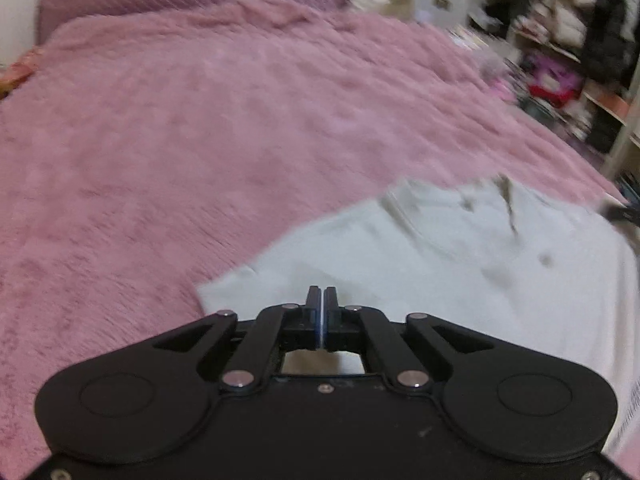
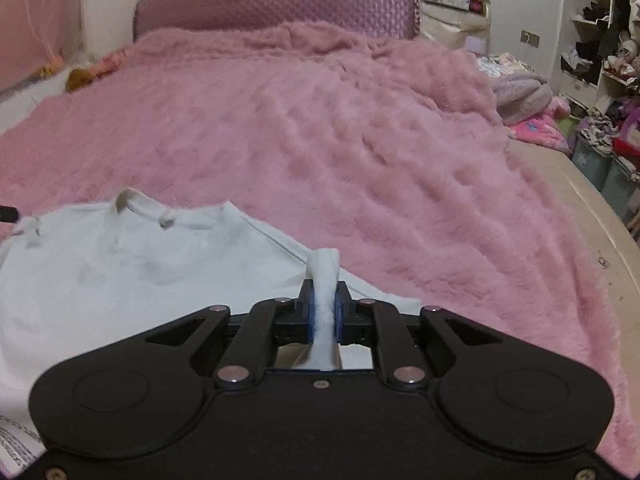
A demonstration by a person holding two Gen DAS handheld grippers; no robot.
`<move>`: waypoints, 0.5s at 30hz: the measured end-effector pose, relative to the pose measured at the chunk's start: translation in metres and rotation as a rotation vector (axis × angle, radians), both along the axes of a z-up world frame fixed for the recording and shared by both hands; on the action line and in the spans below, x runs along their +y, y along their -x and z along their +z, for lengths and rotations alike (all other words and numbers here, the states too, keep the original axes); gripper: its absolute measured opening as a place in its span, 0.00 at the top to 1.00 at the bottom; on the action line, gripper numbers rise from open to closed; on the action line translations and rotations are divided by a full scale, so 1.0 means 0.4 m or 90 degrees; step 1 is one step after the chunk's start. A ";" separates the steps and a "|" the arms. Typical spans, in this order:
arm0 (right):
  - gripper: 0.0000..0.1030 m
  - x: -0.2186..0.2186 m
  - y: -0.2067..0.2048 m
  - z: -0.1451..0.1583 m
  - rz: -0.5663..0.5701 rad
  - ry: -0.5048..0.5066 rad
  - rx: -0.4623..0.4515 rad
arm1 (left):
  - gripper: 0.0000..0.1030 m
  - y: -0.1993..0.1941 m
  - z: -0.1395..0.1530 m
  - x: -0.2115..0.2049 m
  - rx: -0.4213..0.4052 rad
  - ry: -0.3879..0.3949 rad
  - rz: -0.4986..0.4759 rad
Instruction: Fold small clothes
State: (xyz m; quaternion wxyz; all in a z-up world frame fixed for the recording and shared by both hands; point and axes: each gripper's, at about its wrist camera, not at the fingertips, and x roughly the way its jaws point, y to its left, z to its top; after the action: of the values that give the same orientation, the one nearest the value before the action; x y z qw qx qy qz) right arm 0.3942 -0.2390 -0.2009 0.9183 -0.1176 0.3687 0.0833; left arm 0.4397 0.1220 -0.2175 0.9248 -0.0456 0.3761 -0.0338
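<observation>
A small white garment (image 1: 460,272) lies on the pink fluffy blanket (image 1: 180,140), its collar and ties toward the far side. It also shows in the right wrist view (image 2: 140,272). My left gripper (image 1: 321,294) is shut with nothing visible between its fingers, just over the garment's near left edge. My right gripper (image 2: 324,296) is shut on a bunched fold of the white garment's right edge, and the cloth rises between the blue pads (image 2: 307,316). The left wrist view is motion-blurred.
The pink blanket (image 2: 360,152) covers a bed with a quilted pink headboard (image 2: 276,8). Cluttered shelves (image 2: 600,48) and piled clothes (image 2: 520,92) stand along the right. The bare mattress edge (image 2: 580,208) shows at right. Soft toys (image 2: 80,76) lie at far left.
</observation>
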 end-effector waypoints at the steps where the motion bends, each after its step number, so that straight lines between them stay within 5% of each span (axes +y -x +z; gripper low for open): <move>1: 0.95 0.000 -0.007 -0.009 -0.005 0.003 0.009 | 0.92 0.002 -0.004 -0.004 0.003 -0.006 -0.007; 5: 0.95 -0.008 -0.014 -0.042 -0.010 -0.011 0.032 | 0.60 -0.004 -0.022 0.006 0.008 0.027 -0.040; 12: 0.95 -0.028 -0.013 -0.065 -0.013 -0.035 0.051 | 0.58 -0.054 -0.034 -0.044 0.028 -0.108 -0.058; 15: 0.95 -0.027 -0.012 -0.068 -0.006 -0.032 0.052 | 0.54 -0.075 -0.040 -0.017 0.037 -0.099 -0.031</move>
State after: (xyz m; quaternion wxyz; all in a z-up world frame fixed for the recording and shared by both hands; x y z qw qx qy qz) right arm 0.3992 -0.2498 -0.2282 0.9055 -0.0890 0.4043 0.0931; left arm 0.4698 0.1153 -0.2334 0.9133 0.0343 0.4051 -0.0255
